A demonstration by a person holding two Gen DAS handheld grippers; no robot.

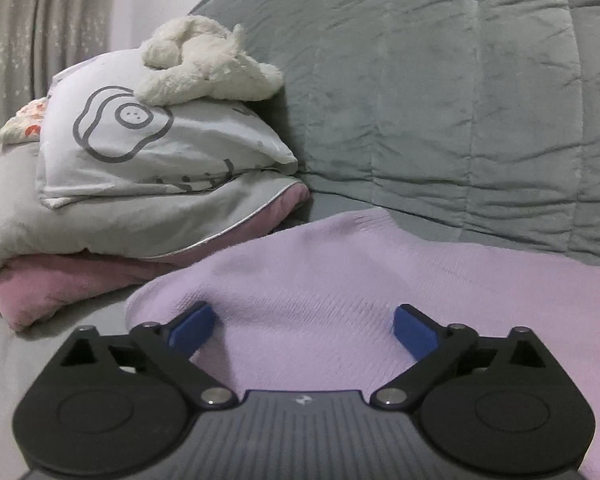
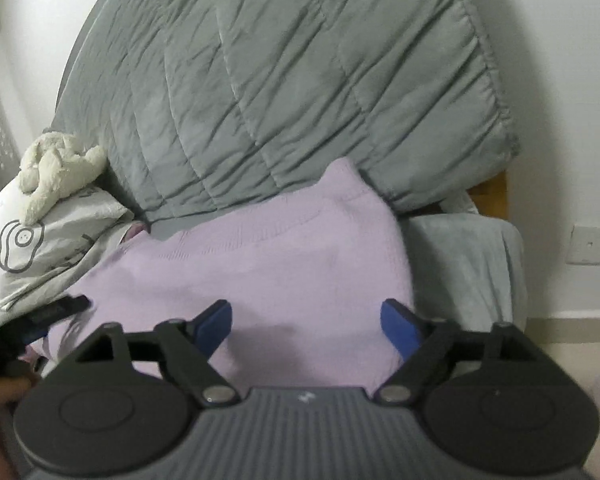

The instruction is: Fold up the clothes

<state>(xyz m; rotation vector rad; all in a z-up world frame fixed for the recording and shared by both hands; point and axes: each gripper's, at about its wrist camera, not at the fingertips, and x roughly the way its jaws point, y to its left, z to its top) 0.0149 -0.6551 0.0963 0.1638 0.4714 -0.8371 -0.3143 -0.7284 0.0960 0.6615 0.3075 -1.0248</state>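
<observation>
Both tongs, left (image 1: pixel 304 326) and right (image 2: pixel 306 320), gape over lilac knit (image 1: pixel 340 280); only right view shows wall socket (image 2: pixel 589 245)

Lilac knitted garment (image 2: pixel 260 264), fine ribbed weave, lying spread and mostly flat on the near part of the bed. Its far edge touches the grey quilt; its left edge lies just beside the pillow stack.

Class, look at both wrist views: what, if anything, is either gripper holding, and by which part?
Nothing is held. The left gripper and right gripper are both open over the lilac knitted garment, blue fingers spread apart.
</observation>
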